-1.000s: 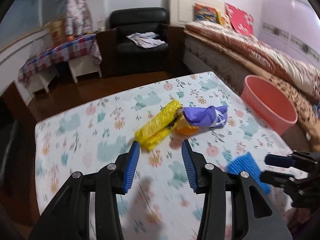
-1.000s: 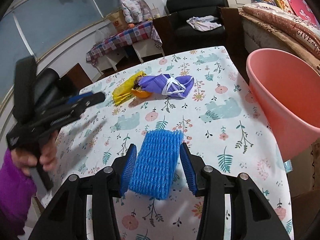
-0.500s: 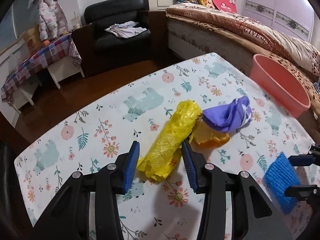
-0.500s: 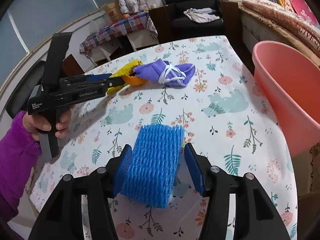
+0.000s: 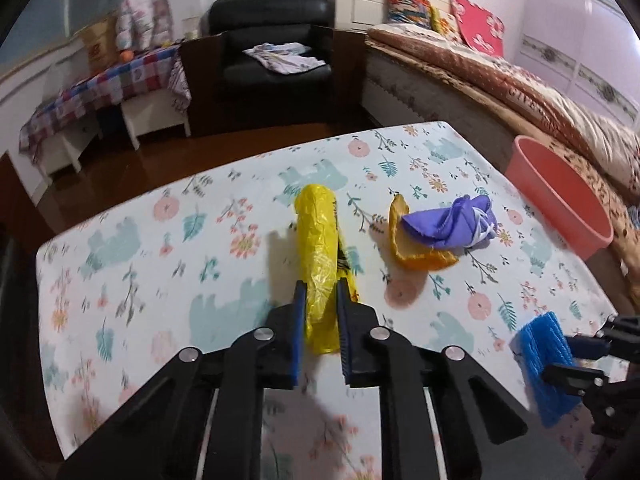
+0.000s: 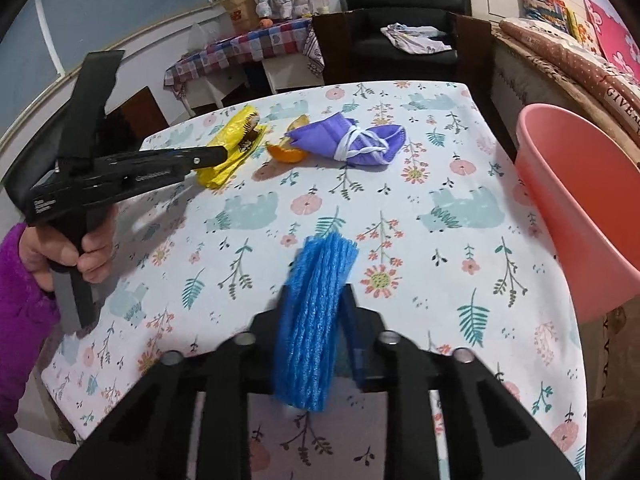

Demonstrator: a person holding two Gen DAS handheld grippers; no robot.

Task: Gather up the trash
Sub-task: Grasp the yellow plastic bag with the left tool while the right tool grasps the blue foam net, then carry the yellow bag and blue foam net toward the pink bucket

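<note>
A table (image 5: 132,248) wears a white cloth printed with pale teal bears, pink flowers and leafy sprigs. Beyond its far edge stands a black armchair (image 5: 276,36) with a crumpled light cloth (image 5: 284,58) lying on the seat. To the left of the armchair, a low white bench (image 5: 156,116) sits under a checked cover (image 5: 104,88) — red, blue and white squares — with a small orange fruit (image 6: 264,23) on top. Along the right runs a bed (image 5: 532,92) under a brown dotted quilt, two bright patterned pillows (image 5: 476,24) propped at its head.
</note>
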